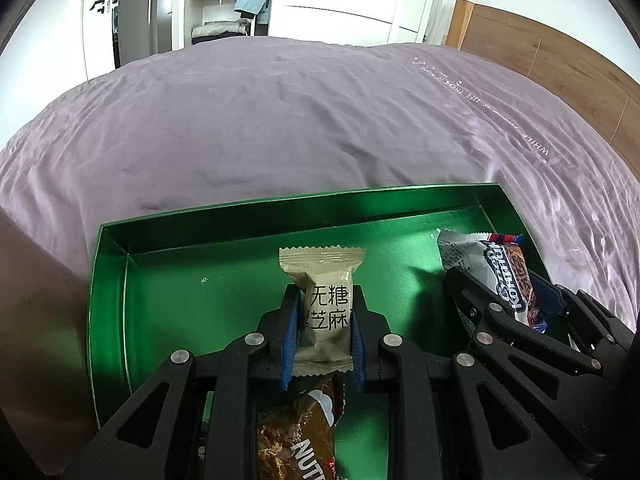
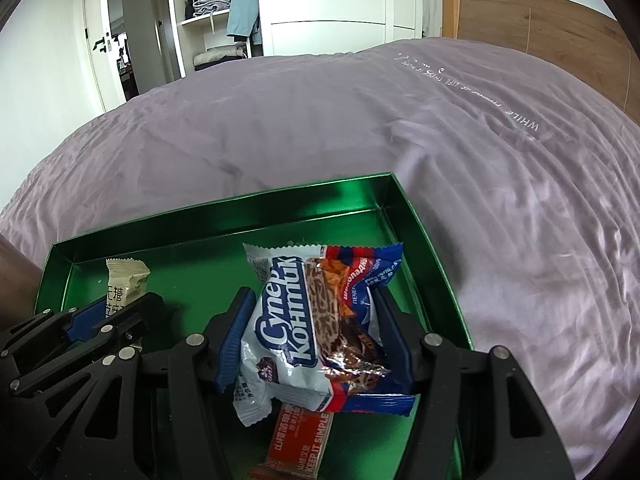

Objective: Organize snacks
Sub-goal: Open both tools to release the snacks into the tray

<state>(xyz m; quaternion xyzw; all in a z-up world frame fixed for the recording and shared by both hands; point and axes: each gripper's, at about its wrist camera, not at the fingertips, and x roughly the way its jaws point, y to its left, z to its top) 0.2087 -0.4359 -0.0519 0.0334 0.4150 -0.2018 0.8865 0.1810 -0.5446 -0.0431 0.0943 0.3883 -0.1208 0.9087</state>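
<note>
A shiny green tray point(image 1: 180, 300) lies on a purple bed. My left gripper point(image 1: 324, 296) is shut on a beige snack pack point(image 1: 320, 272) printed with black characters, gripping its lower half between blue pads over the tray's middle. In the right wrist view, my right gripper point(image 2: 313, 294) is shut on a white, blue and red biscuit pack point(image 2: 304, 320) over the tray's right part point(image 2: 360, 192). The left gripper point(image 2: 128, 300) and its beige pack point(image 2: 126, 276) show at the left there. In the left wrist view, the right gripper point(image 1: 500, 280) holds its biscuit pack point(image 1: 480, 264) at the right.
A brown foil wrapper point(image 1: 296, 432) lies in the tray under my left gripper. A red pack point(image 2: 300, 440) lies under my right one. The bedspread point(image 1: 280, 120) stretches far beyond the tray. A wooden headboard point(image 1: 560, 52) stands at the right and a wardrobe point(image 1: 224, 0) at the back.
</note>
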